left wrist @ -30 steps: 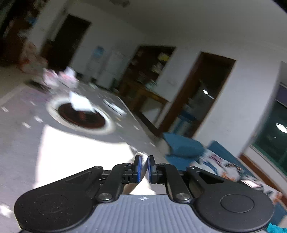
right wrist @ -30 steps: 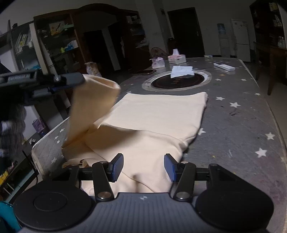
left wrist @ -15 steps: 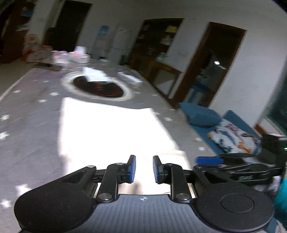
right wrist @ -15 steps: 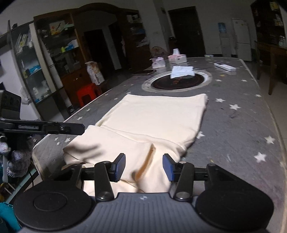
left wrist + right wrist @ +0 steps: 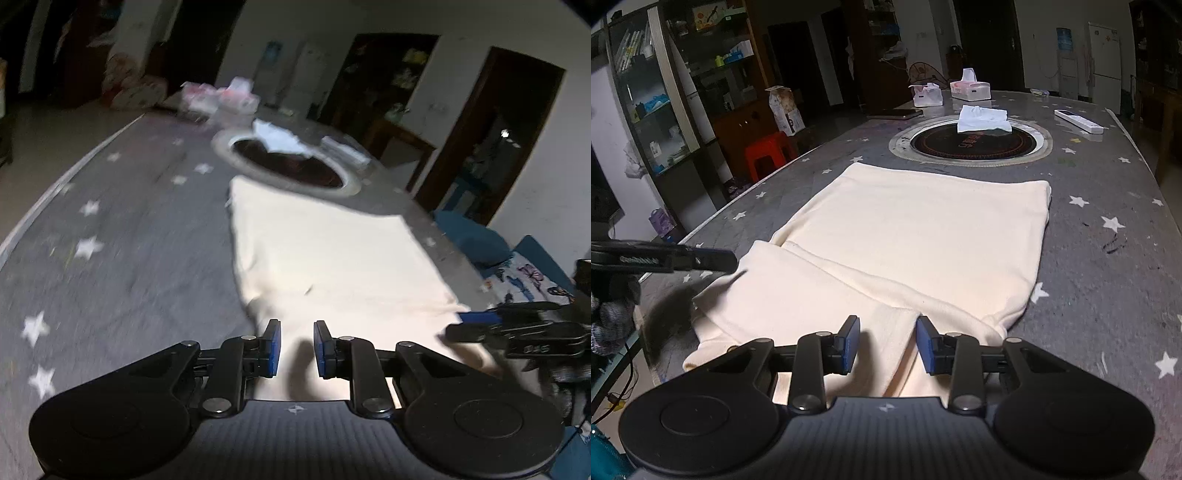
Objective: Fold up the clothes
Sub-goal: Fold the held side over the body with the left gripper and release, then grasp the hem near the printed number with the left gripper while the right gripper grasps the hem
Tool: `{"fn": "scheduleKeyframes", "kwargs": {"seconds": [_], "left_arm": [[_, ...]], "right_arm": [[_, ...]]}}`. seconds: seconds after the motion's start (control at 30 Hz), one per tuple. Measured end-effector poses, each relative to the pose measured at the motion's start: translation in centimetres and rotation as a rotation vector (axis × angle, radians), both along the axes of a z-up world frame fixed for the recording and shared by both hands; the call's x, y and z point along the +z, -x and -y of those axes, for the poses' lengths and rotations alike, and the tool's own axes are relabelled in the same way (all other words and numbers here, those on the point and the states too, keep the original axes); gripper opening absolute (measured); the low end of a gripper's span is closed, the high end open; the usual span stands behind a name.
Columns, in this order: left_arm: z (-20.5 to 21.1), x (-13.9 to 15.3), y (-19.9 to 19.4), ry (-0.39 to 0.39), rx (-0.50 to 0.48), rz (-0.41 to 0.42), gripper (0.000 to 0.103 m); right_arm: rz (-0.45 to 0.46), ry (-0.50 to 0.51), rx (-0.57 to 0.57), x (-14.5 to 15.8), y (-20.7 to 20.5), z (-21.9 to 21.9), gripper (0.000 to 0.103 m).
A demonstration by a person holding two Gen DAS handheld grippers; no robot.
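A cream garment (image 5: 916,236) lies flat on the grey star-patterned table (image 5: 1108,258), its near part folded over itself. In the left wrist view the garment (image 5: 332,258) is blurred. My left gripper (image 5: 297,349) is open and empty, just above the garment's near left edge; it also shows in the right wrist view (image 5: 701,258) at the left. My right gripper (image 5: 888,345) is open and empty over the garment's near edge; it also shows in the left wrist view (image 5: 480,325) at the right.
A round inset hotplate (image 5: 971,142) with a white tissue (image 5: 982,118) sits beyond the garment. Tissue boxes (image 5: 969,88), a remote (image 5: 1078,122) and a phone (image 5: 894,114) lie at the far end. A red stool (image 5: 768,151) and shelves (image 5: 665,92) stand left of the table.
My left gripper opened and let go of the lifted sleeve, which now lies folded flat on the garment. The left gripper dropped low to the table. The right gripper stayed open, nearly still.
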State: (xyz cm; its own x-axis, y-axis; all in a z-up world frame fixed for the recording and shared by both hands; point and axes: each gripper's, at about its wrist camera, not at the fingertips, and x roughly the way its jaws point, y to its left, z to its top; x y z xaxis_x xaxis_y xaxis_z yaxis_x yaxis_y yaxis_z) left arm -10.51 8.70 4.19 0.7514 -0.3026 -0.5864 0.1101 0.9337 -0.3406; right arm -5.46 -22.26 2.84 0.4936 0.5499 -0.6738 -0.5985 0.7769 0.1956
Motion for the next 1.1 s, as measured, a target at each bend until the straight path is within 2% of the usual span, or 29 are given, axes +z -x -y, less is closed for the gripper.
{"fn": "scheduleKeyframes", "kwargs": {"seconds": [0.1, 0.2, 0.3, 0.43, 0.53, 0.7, 0.77, 0.87, 1.1], "left_arm": [[0.7, 0.1, -1.2, -0.005, -0.025, 0.009, 0.021], [0.9, -0.9, -2.3, -0.037, -0.023, -0.018, 0.021], [0.7, -1.4, -2.3, -0.055, -0.027, -0.017, 0.021], [0.9, -0.8, -1.6, -0.06, -0.031, -0.009, 0.021], [2.0, -0.3, -0.9, -0.06, -0.08, 0.006, 0.022], [4.5, -0.3, 0.3, -0.074, -0.187, 0.01, 0.022], [5.5, -0.7, 0.8, -0.099, -0.228, 0.001, 0.028], [6.4, -1.3, 1.7, -0.142, -0.274, 0.007, 0.034], [7.2, -1.3, 2.8, -0.21, -0.317, 0.023, 0.041]], "right_arm": [[0.003, 0.015, -0.012, -0.1, -0.3, -0.4, 0.031], [0.009, 0.049, -0.028, -0.4, -0.4, -0.6, 0.025], [0.013, 0.075, -0.043, -0.2, -0.2, -0.3, 0.025], [0.067, 0.079, -0.043, 1.0, 0.5, -0.1, 0.026], [0.084, 0.042, 0.017, 1.7, 1.3, -0.7, 0.026], [0.076, 0.076, 0.116, 0.8, 2.9, -2.0, 0.026], [0.064, 0.098, 0.132, 0.2, 3.4, -2.1, 0.026], [0.093, 0.129, 0.152, 0.0, 4.5, -1.8, 0.026], [0.138, 0.165, 0.186, -0.2, 6.3, -1.9, 0.026]]}}
